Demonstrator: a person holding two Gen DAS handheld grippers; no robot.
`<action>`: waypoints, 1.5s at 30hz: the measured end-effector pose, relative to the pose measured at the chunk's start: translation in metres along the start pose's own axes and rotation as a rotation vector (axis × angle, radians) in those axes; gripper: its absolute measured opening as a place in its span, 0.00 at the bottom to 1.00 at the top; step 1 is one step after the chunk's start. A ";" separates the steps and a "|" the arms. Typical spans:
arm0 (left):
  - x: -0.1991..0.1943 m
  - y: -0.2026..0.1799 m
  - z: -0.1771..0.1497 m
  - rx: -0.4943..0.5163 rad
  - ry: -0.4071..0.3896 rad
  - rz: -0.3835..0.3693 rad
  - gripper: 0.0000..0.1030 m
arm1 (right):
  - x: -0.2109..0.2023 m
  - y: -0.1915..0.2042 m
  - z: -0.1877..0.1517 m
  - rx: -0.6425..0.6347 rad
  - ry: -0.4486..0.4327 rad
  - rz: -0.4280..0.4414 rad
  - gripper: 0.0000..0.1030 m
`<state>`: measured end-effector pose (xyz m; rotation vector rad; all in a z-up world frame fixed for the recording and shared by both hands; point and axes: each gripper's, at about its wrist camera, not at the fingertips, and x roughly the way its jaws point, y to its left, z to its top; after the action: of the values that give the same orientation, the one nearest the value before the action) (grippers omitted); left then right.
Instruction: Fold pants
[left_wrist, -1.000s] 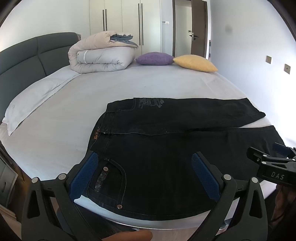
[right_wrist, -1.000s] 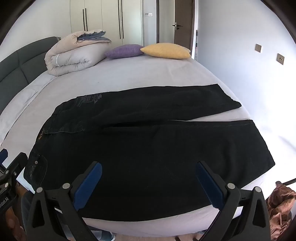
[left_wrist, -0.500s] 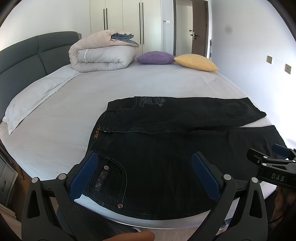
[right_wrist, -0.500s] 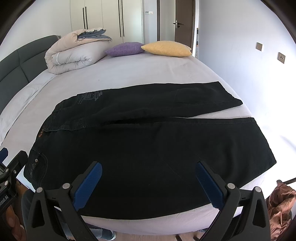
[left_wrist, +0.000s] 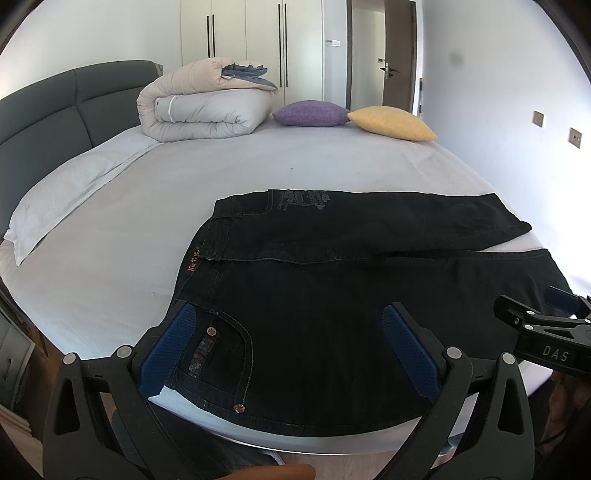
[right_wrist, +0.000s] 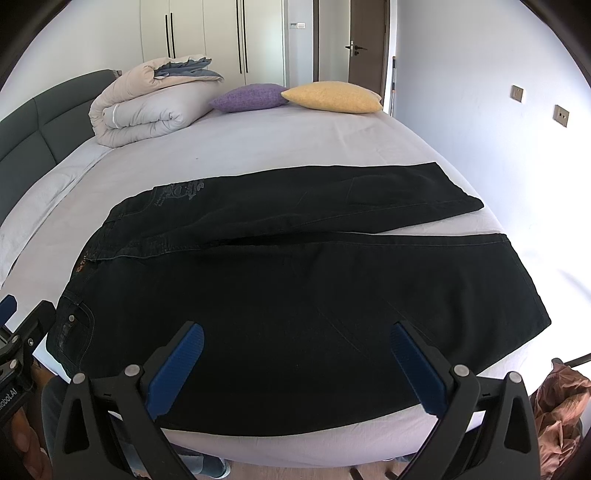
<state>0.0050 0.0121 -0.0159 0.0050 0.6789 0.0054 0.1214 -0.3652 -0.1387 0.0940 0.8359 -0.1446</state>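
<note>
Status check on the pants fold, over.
Left gripper and right gripper: jaws open, empty. Black pants flat on bed, unfolded. Nothing in the way.

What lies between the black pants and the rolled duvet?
Only bare bedsheet between the pants and the duvet; the right wrist view shows it best.

pants (right_wrist: 295, 295) slightly nearer both cameras, far leg smoother

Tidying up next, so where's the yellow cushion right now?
The yellow cushion sits at the bed's far end, right of the purple cushion, near the door.
</note>
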 end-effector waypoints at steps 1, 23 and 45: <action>0.000 0.000 0.000 0.000 0.000 -0.001 1.00 | 0.000 0.000 0.000 0.000 0.000 0.000 1.00; 0.003 0.000 -0.001 0.001 0.002 0.003 1.00 | 0.000 -0.001 0.000 0.001 -0.002 -0.001 1.00; 0.006 -0.002 -0.004 0.002 0.015 -0.011 1.00 | 0.001 -0.001 -0.007 -0.006 0.004 0.001 1.00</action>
<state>0.0069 0.0104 -0.0228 0.0033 0.6937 -0.0056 0.1170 -0.3658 -0.1438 0.0892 0.8406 -0.1415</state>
